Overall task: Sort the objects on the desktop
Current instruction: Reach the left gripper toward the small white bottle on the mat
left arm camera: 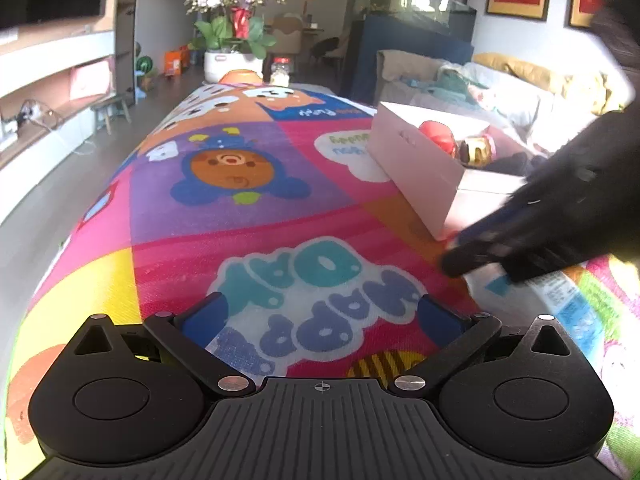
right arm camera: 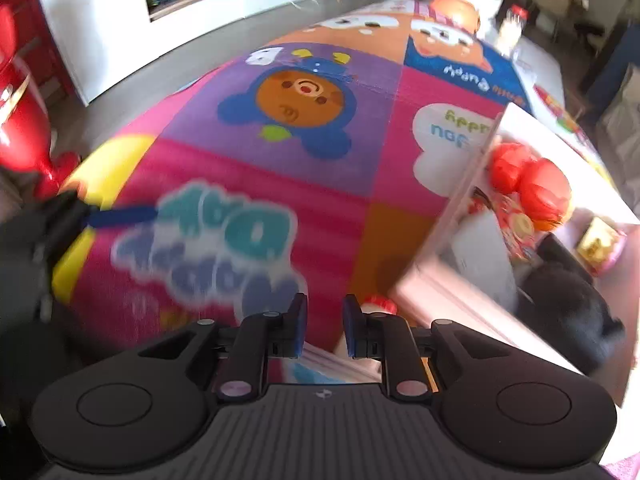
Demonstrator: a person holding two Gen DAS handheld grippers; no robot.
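In the left wrist view we hold our left tongs [left arm camera: 320,316] wide apart and empty over the cartoon-printed surface [left arm camera: 248,208], waiting while the right tongs [left arm camera: 472,256] sweep in at three o'clock beside the white box [left arm camera: 416,172]. In the right wrist view our right tongs [right arm camera: 324,326] sit nearly together with nothing visibly between them, aimed down at the box's near corner; the box [right arm camera: 460,280], at three o'clock, is open-topped and holds red round toys [right arm camera: 532,184] and a small colourful pot [right arm camera: 600,244], presumably as the sorting bin.

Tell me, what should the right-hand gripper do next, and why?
Probably lift slightly to test its catch. The right gripper has its jaws drawn together just over a white packet beside the white box; whether it grips the packet is unclear. The box holds red toys, so the packet likely goes there.
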